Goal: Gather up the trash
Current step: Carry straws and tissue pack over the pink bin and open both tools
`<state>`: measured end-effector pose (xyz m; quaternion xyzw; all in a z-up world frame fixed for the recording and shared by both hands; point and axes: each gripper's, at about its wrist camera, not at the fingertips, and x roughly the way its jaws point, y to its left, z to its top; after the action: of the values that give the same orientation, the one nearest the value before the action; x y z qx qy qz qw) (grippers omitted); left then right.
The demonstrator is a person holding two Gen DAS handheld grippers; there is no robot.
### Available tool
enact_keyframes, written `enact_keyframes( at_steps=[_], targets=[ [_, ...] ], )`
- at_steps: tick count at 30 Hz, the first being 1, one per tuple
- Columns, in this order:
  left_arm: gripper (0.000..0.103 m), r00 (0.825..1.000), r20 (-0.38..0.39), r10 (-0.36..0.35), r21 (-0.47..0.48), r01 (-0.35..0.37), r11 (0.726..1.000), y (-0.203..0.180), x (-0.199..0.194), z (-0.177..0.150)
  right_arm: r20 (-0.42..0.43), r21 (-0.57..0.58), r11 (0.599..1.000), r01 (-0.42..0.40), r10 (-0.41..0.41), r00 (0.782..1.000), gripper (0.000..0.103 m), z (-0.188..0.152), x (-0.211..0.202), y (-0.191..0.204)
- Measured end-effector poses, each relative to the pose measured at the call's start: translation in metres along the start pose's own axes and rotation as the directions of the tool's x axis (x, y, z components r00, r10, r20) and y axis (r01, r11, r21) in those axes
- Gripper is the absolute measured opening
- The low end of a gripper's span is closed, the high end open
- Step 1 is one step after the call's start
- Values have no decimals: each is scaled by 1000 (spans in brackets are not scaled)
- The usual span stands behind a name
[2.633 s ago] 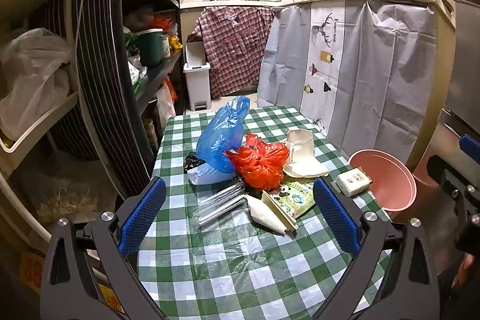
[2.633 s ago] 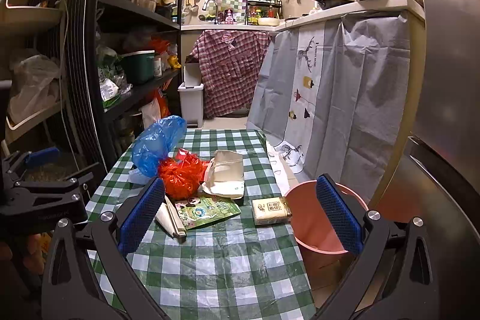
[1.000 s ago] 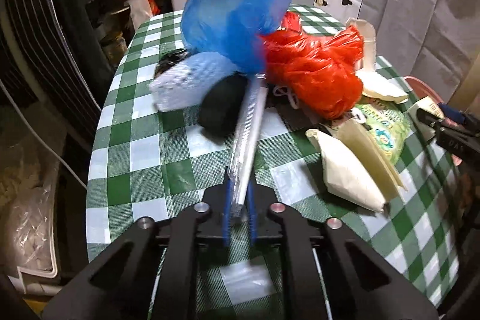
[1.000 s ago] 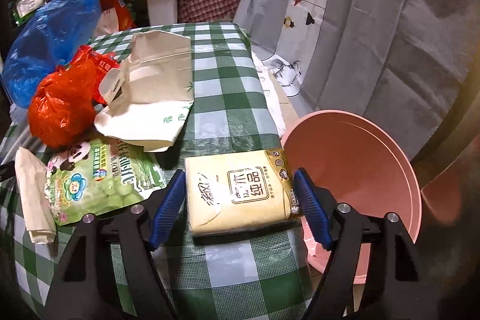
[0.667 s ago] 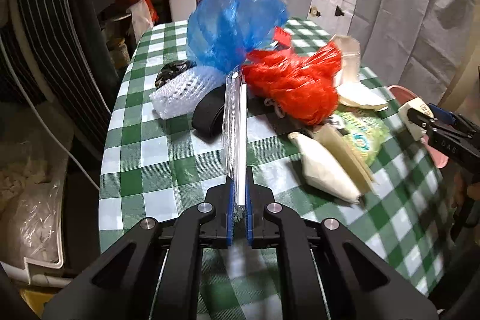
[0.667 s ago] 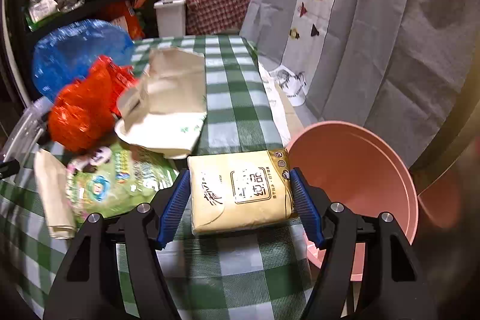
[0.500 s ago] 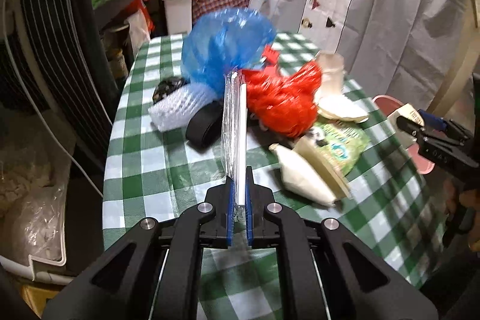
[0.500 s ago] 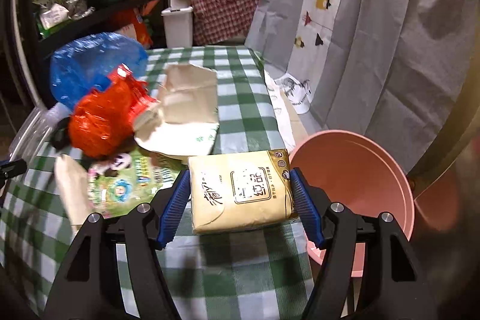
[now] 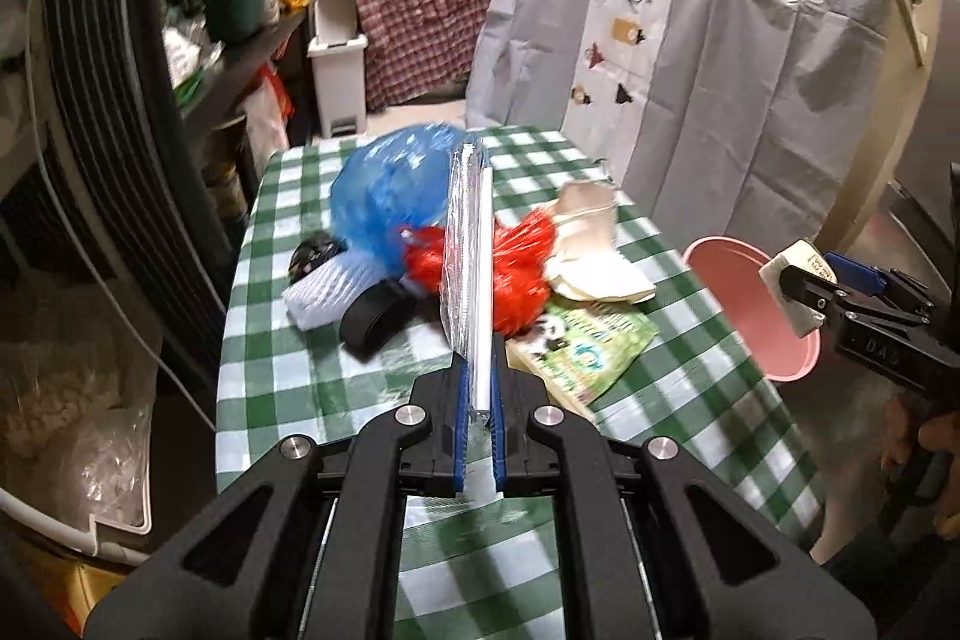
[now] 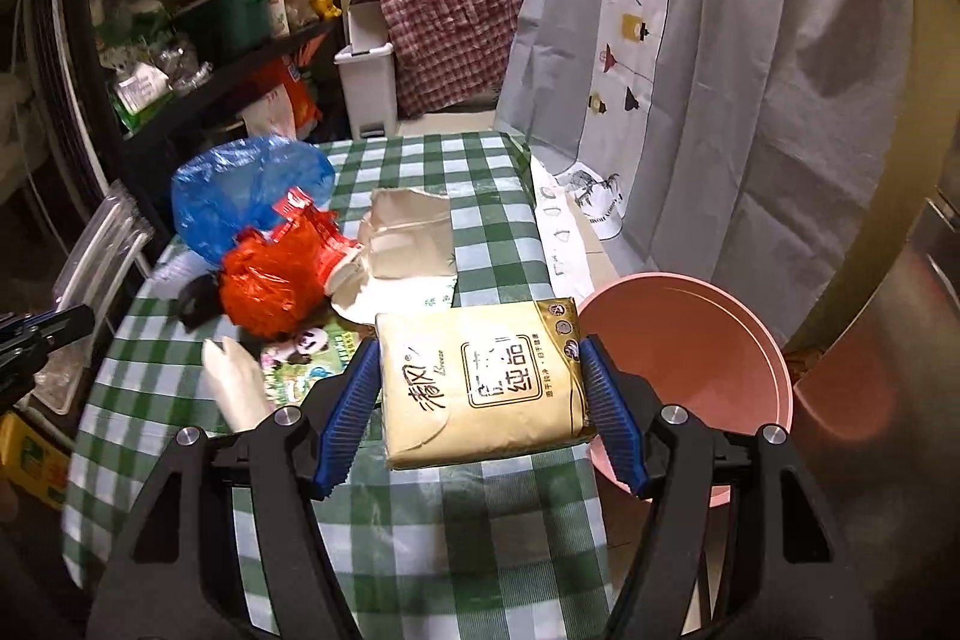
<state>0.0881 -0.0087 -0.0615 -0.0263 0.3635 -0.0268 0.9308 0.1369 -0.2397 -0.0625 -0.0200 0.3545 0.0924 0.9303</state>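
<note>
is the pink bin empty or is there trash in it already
Empty, as far as it shows: the pink bin has only bare pink wall inside. The tissue pack is still clamped in the right tongs beside its rim.

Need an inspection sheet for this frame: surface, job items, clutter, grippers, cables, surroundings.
Surface: table under green-and-white checked cloth.
Job's things: pale yellow tissue pack; long clear plastic sleeve; round pink plastic basin at the table's right edge.
Clutter: blue plastic bag, red plastic bag, torn beige paper bag, green snack packet, white foam net, black band.
Grippers: left gripper jaws shut on the sleeve; right gripper jaws clamp the pack, beside the basin.
Cables: nothing seen.
Surroundings: grey curtain, plaid shirt, white pedal bin, dark shelving.
</note>
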Motion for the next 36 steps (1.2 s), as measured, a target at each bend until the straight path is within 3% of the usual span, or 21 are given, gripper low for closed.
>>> enact_keyframes(
  at_steps=[8, 18, 36],
  targets=[
    [6, 999, 17, -37, 57, 36, 998, -45, -3, 16, 46, 1, 1000, -16, 16, 999, 67, 6, -31, -23],
    [6, 992, -25, -122, 105, 124, 987, -109, 27, 29, 53, -15, 999, 28, -27, 998, 67, -1, -42, -63],
    [6, 950, -169, -263, 217, 297, 930, -246, 112, 55, -17, 142, 976, 162, -162, 987, 67, -1, -4, -164]
  ],
)
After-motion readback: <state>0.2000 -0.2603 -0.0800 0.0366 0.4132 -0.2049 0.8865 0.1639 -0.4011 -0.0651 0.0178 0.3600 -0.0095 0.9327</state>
